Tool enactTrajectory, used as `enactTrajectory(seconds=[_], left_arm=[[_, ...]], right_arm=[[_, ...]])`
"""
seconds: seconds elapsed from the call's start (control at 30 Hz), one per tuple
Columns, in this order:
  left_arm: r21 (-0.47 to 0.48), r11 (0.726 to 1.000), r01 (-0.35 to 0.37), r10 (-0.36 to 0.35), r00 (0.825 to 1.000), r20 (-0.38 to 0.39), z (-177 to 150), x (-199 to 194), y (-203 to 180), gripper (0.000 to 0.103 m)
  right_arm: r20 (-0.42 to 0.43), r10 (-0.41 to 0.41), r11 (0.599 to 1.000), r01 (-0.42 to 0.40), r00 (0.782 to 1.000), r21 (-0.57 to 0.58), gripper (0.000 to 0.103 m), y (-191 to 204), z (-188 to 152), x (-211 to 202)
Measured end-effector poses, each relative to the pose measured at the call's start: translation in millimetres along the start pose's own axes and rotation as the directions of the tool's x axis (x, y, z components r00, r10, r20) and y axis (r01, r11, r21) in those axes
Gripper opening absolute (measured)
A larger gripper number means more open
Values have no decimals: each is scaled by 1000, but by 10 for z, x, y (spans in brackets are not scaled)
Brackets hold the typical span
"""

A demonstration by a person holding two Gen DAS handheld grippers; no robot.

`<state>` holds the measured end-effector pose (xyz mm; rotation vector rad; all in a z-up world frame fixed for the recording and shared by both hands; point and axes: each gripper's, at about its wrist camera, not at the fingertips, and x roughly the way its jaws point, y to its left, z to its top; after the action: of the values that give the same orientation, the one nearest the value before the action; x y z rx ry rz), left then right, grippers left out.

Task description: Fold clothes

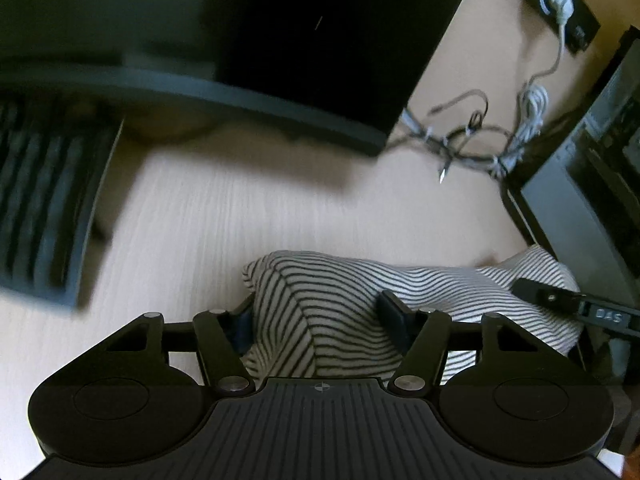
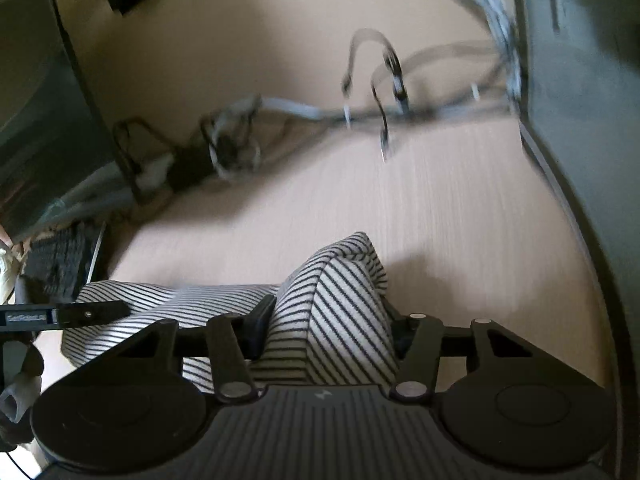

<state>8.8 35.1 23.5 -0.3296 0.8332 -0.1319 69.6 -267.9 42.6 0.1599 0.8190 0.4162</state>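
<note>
Striped garment [image 1: 320, 312] sat bunched between the fingers of both tools, each pinching a thick wad of one end, with the rest slung between them just above the pale wooden desk [image 1: 240, 208]. On my left gripper [image 1: 316, 312] the fingers were closed on a rounded fold; on my right gripper [image 2: 328, 320] the fingers pinched a similar lump at the other end. Each tool's tip showed at the edge of the other's view, so the two holds were near one another.

I judged both grips bulky rather than clean: several layers were caught, so an inner layer could slip and leave the fold crooked. Slack cloth between the holds could drag on the desk and crease. Beyond the garment lay loose cables [image 1: 472, 136], a keyboard [image 1: 44, 208] and a monitor [image 1: 304, 40]; a wide swing could snag the cables or knock these. Both views were blurred, so edges were uncertain.
</note>
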Motion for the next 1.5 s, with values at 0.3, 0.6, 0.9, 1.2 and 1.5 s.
enactTrajectory(seconds=[0.3,0.6,0.9,1.2,1.5], left_arm=[[13,999,-36,36,999,-14,-146,-23,41,72],[38,998,48,-53,988,148,92,-584,-212,68],[128,991,21,-20,1000,-10,-259,64,-448,66],[116,993,17,-17,1000,-2,-282,19,-415,66],[100,995,-10,0,995,99,-155,-217,-424,68]], right_arm=[[-12,-40,998,39,999,-50,56,-77,-307,-23],[22,-98,991,100,995,-85,59,7,-364,22],[68,-137,974,147,988,-175,61,139,-296,-207],[179,17,982,18,984,-187,51,446,-103,-557],[4,-5,981,6,1000,-193,52,401,-452,-68]])
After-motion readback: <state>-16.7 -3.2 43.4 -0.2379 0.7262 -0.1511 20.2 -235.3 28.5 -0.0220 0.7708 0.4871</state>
